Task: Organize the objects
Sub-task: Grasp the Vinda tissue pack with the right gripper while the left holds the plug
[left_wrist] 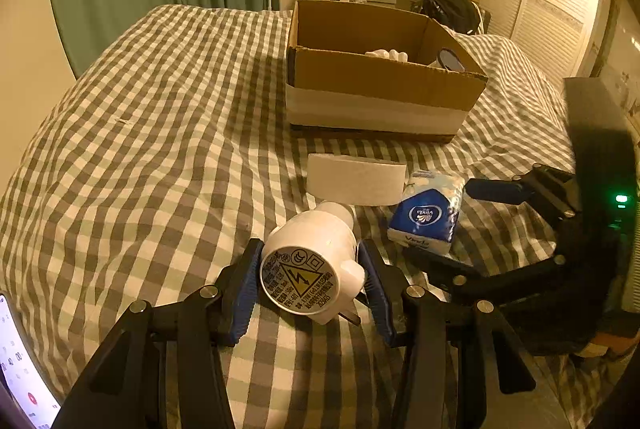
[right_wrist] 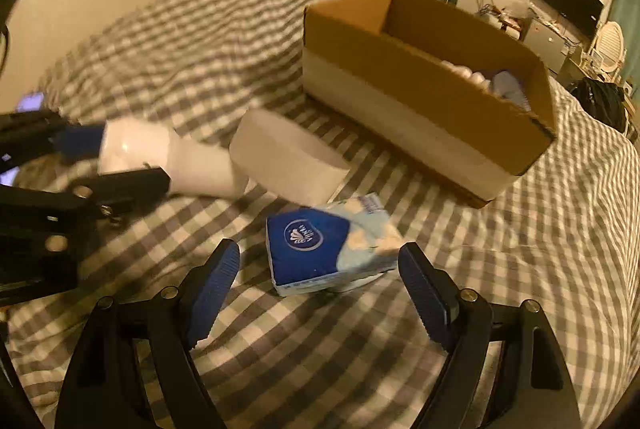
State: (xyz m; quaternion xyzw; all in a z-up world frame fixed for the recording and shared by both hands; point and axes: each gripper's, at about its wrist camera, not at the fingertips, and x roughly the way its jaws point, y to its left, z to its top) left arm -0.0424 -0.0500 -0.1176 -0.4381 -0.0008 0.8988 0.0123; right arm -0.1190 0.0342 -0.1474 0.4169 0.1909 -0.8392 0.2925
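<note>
My left gripper [left_wrist: 310, 261] is shut on a white plug-in device [left_wrist: 310, 261] with a round warning label, held just above the checked bedspread; it shows at the left of the right wrist view [right_wrist: 160, 157]. My right gripper [right_wrist: 320, 269] is open, its jaws either side of a blue tissue pack [right_wrist: 332, 245] lying on the bed, not touching it. The pack also shows in the left wrist view [left_wrist: 428, 213], with the right gripper [left_wrist: 460, 225] around it. A white flat box [left_wrist: 354, 179] lies behind them. An open cardboard box [left_wrist: 380, 85] holding several items stands farther back.
The bed [left_wrist: 160, 129] has a grey and white checked cover that falls away at the left and right edges. A phone screen [left_wrist: 16, 369] shows at the lower left. Green curtains, a desk with clutter and a wardrobe stand beyond the bed.
</note>
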